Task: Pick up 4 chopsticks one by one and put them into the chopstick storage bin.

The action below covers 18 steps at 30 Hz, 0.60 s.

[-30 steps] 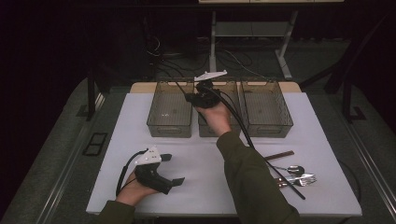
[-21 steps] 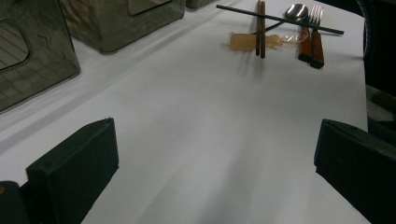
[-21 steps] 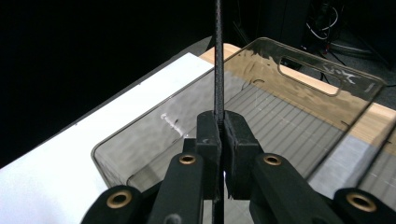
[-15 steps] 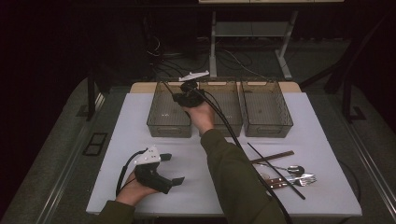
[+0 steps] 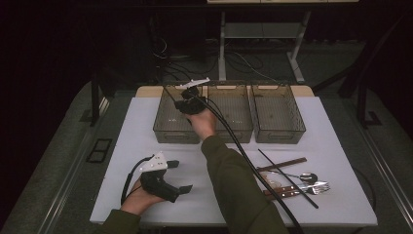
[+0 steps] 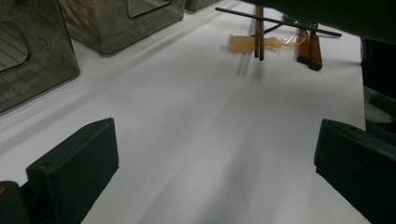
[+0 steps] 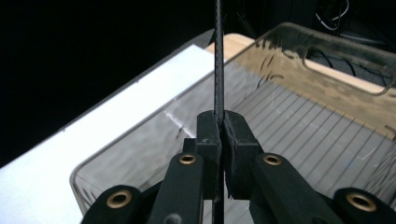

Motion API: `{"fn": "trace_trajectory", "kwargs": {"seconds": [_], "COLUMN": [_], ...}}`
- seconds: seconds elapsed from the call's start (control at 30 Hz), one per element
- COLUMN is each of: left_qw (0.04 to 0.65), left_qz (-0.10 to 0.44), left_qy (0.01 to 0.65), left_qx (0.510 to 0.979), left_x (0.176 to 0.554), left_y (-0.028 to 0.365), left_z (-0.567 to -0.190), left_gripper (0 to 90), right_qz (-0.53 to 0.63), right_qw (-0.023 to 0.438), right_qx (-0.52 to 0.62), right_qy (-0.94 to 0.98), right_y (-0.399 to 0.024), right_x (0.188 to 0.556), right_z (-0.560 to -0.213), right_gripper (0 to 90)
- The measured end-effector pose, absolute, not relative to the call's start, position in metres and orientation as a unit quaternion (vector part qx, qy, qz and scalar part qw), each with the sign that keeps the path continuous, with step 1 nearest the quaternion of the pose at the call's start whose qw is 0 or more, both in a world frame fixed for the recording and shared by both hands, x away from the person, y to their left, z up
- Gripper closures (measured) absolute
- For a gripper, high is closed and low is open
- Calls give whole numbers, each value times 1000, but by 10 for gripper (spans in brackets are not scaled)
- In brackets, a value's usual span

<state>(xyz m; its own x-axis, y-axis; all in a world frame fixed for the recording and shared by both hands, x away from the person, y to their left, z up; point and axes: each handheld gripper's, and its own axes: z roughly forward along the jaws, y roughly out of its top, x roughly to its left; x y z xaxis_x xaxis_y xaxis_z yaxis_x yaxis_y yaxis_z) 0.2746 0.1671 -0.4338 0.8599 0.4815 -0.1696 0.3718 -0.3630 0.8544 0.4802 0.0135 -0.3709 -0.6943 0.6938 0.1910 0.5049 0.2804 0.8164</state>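
A dim lab is showing: a white-covered desk [image 5: 146, 122] sitting among trailing black floor cables [image 5: 170, 63] and metal stand legs [image 5: 222, 53].

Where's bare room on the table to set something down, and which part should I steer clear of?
Free: the white cloth left of the left bin, and the strip between the bins and the left gripper. The right bin looks empty. Crowded: the cutlery pile at front right, crossed by the right gripper's cable. That gripper holds a black chopstick over the left bin.
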Motion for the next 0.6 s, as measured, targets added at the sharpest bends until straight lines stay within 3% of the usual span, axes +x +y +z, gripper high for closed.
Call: {"fn": "trace_trajectory", "kwargs": {"seconds": [0.2,0.37,0.6], "left_qw": [501,500,499], "left_qz": [54,55,57], "left_qy": [257,258,254], "left_qx": [825,825,827], "left_x": [274,274,275], "left_y": [167,167,167], "left_z": [-434,-433,-434], "left_gripper": [0,0,0], "right_qz": [446,419,426], "right_qw": [96,91,87], "right_qx": [387,396,390], "right_qy": [801,812,812], "right_y": [17,16,6], "right_x": [479,480,478], "right_z": [-383,-388,-374], "right_gripper": [849,686,600]}}
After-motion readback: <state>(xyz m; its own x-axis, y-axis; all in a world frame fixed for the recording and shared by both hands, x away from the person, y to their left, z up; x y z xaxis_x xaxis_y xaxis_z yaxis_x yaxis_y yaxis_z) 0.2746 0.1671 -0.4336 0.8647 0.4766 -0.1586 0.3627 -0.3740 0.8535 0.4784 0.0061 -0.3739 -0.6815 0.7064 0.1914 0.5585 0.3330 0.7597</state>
